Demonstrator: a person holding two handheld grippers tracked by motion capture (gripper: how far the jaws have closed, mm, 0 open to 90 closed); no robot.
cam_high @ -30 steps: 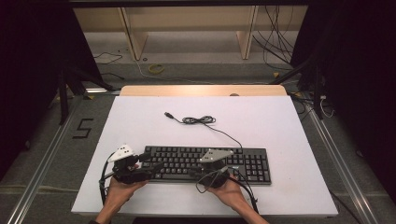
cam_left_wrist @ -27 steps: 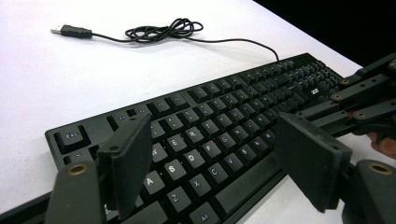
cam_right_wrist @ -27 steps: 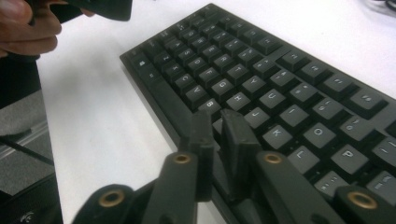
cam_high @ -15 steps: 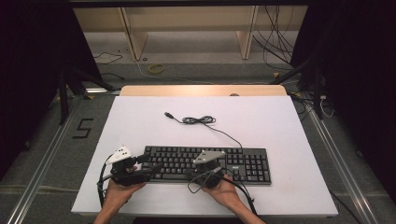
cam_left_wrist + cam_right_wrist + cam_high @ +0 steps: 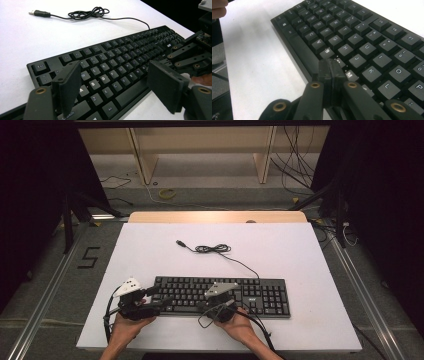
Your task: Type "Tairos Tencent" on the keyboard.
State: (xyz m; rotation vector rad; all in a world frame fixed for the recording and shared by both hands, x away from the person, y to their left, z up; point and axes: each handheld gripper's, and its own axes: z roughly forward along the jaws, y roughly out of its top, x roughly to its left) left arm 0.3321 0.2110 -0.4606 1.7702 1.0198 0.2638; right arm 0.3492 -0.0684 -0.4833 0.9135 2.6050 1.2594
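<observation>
A black keyboard (image 5: pixel 265 295) lies along the near side of the white table (image 5: pixel 300 255). My left gripper (image 5: pixel 162 299) sits at the keyboard's left end. Its jaws stand wide open over the left letter keys (image 5: pixel 113 68), with nothing between the pads. My right gripper (image 5: pixel 204 305) is at the front edge near the keyboard's middle. Its pads are pressed together and empty, with the tips (image 5: pixel 329 63) just above the keys beside B and M. The keyboard (image 5: pixel 352 40) runs off to the upper right. The right gripper's linkage (image 5: pixel 190 60) shows at the far right of the left gripper view.
The keyboard's black cable (image 5: pixel 212 249) lies coiled on the table behind it and ends in a loose USB plug (image 5: pixel 37 12). A wooden strip (image 5: pixel 215 216) borders the table's far edge. Beyond it are floor cables and shelving. A fingertip (image 5: pixel 218 8) shows at the top left.
My right hand has edged a little to the left along the keyboard's front edge. The left hand and the keyboard have stayed put.
</observation>
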